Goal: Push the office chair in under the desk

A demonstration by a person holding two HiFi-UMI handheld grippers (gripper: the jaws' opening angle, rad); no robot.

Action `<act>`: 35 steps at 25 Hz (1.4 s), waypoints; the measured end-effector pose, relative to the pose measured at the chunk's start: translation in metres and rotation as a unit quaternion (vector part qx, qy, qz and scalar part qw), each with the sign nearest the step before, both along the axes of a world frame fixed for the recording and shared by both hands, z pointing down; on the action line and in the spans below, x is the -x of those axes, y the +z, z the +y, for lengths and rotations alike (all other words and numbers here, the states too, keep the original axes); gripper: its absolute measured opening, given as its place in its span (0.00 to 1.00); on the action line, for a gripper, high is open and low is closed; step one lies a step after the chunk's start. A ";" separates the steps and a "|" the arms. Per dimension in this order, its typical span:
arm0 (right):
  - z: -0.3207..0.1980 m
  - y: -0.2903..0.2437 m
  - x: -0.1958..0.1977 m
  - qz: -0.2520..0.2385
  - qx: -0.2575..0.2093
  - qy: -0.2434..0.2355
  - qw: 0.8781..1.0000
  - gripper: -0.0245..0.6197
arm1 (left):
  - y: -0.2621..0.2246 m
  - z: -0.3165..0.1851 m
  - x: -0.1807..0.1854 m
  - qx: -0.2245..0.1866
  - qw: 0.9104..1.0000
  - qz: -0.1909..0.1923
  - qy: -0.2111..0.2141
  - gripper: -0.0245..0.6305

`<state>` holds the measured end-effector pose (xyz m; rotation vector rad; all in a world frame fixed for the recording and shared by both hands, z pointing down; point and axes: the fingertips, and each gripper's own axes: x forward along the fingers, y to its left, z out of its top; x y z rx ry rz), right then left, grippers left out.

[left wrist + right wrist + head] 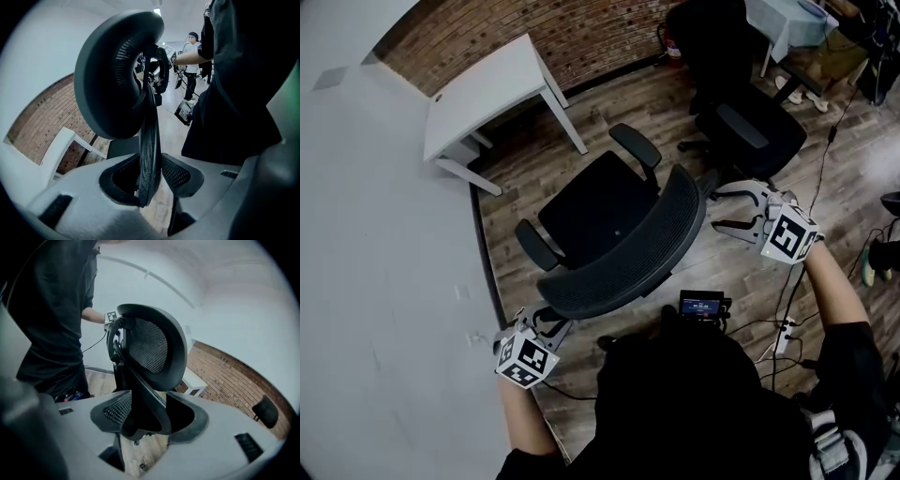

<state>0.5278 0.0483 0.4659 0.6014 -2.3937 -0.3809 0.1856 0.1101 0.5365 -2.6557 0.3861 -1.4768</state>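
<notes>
Around the chair backrest, left gripper fingers clamp; right gripper fingers stand open.

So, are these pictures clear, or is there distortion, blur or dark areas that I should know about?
Head view: even light, sharp, little bending. Left gripper view: strong fisheye, black corners, the chair backrest dark against the bright wall, jaws close up and soft. Right gripper view: same fisheye; the backrest mesh is sharp, the jaws blurred.
</notes>
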 end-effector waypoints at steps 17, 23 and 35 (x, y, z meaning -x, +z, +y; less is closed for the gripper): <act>-0.040 0.038 0.005 0.205 0.025 -0.151 0.967 0.31 | 0.002 0.002 -0.002 -0.009 1.000 -0.011 -0.001 0.25; -0.038 0.043 0.009 0.227 0.039 -0.177 0.957 0.29 | 0.003 0.002 -0.001 -0.010 1.000 -0.009 -0.004 0.25; -0.040 0.044 0.013 0.244 0.053 -0.186 0.950 0.27 | 0.002 -0.002 0.000 -0.028 0.999 -0.001 -0.029 0.25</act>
